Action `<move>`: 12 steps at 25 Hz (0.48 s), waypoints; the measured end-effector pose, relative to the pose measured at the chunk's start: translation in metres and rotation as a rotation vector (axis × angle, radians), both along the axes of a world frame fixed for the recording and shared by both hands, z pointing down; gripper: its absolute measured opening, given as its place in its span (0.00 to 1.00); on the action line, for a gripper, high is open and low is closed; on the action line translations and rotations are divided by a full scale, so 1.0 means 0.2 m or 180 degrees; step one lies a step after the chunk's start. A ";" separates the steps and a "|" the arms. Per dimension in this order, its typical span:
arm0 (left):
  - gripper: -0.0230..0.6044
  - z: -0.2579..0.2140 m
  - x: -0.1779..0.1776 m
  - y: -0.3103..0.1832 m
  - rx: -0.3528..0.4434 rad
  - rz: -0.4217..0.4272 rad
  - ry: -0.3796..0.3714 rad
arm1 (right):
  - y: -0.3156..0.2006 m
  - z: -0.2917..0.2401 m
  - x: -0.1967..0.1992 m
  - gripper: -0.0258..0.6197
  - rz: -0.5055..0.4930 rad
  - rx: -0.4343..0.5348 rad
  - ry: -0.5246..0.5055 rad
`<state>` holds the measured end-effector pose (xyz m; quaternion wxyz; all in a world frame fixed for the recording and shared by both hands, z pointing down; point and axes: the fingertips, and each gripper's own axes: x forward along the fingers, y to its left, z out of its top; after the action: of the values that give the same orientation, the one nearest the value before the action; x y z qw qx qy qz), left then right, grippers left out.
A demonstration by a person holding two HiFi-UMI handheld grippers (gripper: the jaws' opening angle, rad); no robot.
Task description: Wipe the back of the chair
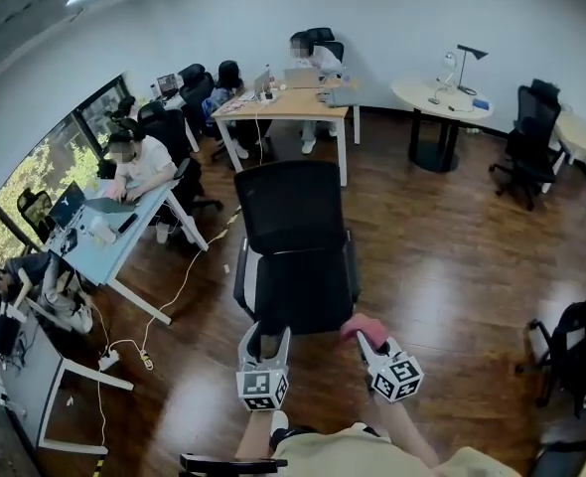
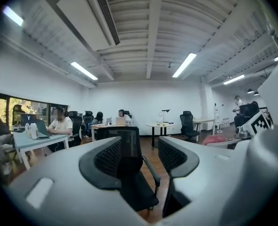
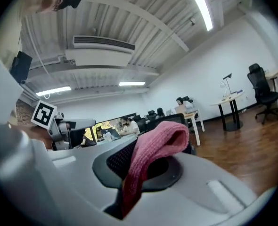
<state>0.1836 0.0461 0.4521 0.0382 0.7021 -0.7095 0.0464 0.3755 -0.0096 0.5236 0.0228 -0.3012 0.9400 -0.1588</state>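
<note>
A black mesh office chair (image 1: 298,246) stands on the wooden floor in front of me, its seat towards me and its backrest (image 1: 291,205) on the far side. In the left gripper view the chair (image 2: 129,164) shows beyond the jaws. My left gripper (image 1: 264,334) is shut with nothing in it, close to the seat's near edge. Its jaws (image 2: 148,157) stand close together. My right gripper (image 1: 372,344) is shut on a pink cloth (image 1: 363,326), just right of the seat's near corner. The cloth (image 3: 153,154) hangs folded out of the right gripper (image 3: 151,161).
People sit at a light desk (image 1: 124,237) on the left and at a wooden desk (image 1: 293,102) at the back. A round table with a lamp (image 1: 442,97) and a black chair (image 1: 526,137) stand far right. A white cable (image 1: 174,296) runs over the floor at left.
</note>
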 end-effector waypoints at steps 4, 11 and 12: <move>0.40 -0.15 -0.01 0.06 0.0282 0.0138 0.0060 | 0.06 -0.37 -0.17 0.07 0.0010 0.0512 -0.0013; 0.39 -0.26 -0.19 0.30 0.0317 0.0158 0.0129 | 0.27 -0.57 -0.49 0.07 0.0151 0.0703 0.0123; 0.39 -0.27 -0.22 0.36 0.0302 0.0138 0.0145 | 0.31 -0.60 -0.54 0.07 0.0120 0.0696 0.0107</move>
<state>0.1401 0.1173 0.3973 0.0201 0.7192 -0.6945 -0.0024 0.2667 0.0529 0.4036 0.0427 -0.3172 0.9461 -0.0497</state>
